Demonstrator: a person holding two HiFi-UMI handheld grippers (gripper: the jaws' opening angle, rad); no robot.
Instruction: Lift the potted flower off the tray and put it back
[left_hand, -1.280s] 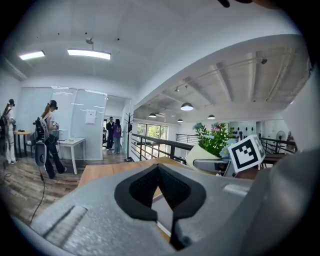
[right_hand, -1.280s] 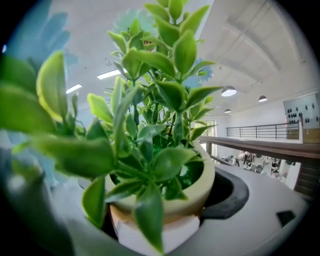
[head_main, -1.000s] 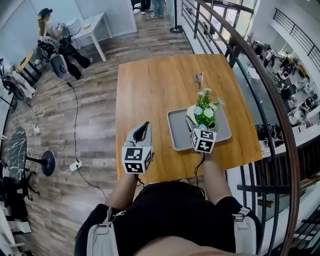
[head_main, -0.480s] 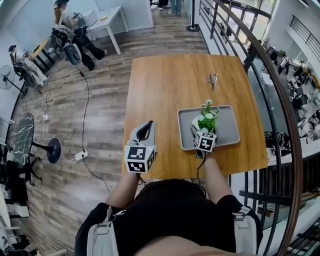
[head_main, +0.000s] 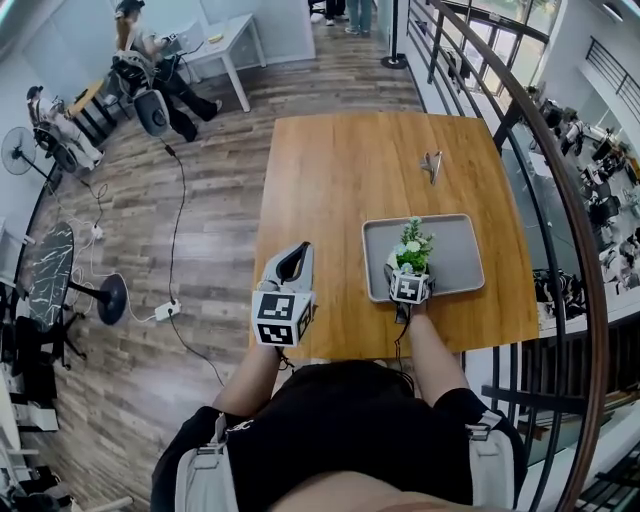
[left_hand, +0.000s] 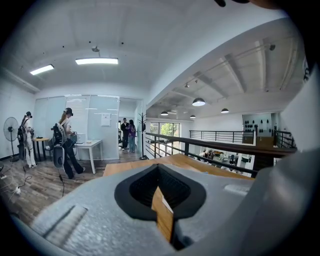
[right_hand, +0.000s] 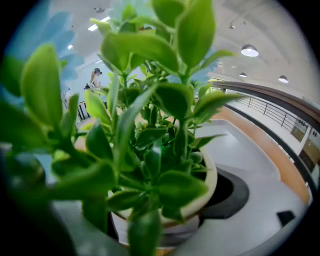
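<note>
The potted flower, green leaves with small pale blooms in a cream pot, is at the left front part of the grey tray on the wooden table. My right gripper is shut on the pot. In the right gripper view the pot sits between the grey jaws and leaves fill the picture. I cannot tell whether the pot's base touches the tray. My left gripper hangs shut and empty over the table's front left edge, its jaws closed together.
A small grey folded object lies on the table behind the tray. A dark curved railing runs along the table's right side. Far back left, people stand by a white table, and cables cross the wood floor.
The potted flower has come down toward the tray in my right gripper and looks smaller. The left gripper has stayed in place.
</note>
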